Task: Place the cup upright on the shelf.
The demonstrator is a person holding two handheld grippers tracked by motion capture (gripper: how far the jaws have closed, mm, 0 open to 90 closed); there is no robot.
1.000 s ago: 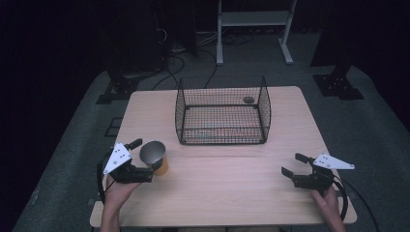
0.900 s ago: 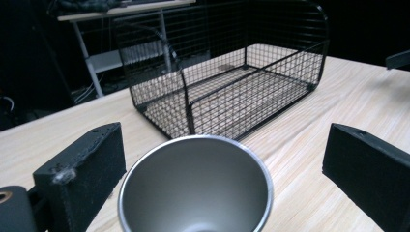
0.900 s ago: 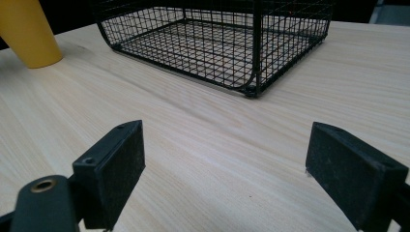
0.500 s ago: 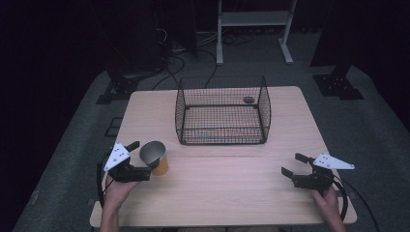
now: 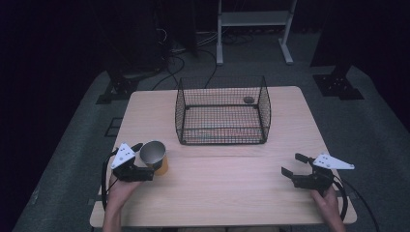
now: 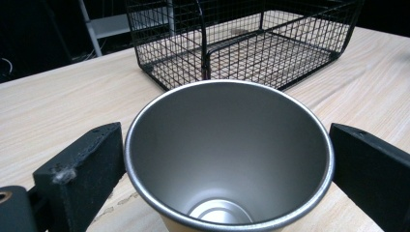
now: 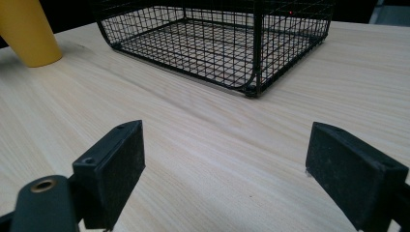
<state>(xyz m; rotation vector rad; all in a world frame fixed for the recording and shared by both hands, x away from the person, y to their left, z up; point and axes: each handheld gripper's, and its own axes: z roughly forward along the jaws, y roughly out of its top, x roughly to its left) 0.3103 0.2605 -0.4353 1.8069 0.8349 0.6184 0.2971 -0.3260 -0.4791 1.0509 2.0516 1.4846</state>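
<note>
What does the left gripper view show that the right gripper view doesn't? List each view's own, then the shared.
Left gripper view: the cup from above, its bare metal inside and bottom, with the left gripper standing against its rim on both sides.

Right gripper view: the cup's yellow outside, far off at upper left, and the right gripper open over bare wood.

Both: the black wire basket and the wooden table.

One cup (image 5: 153,155), one wire basket (image 5: 222,112), two grippers.
</note>
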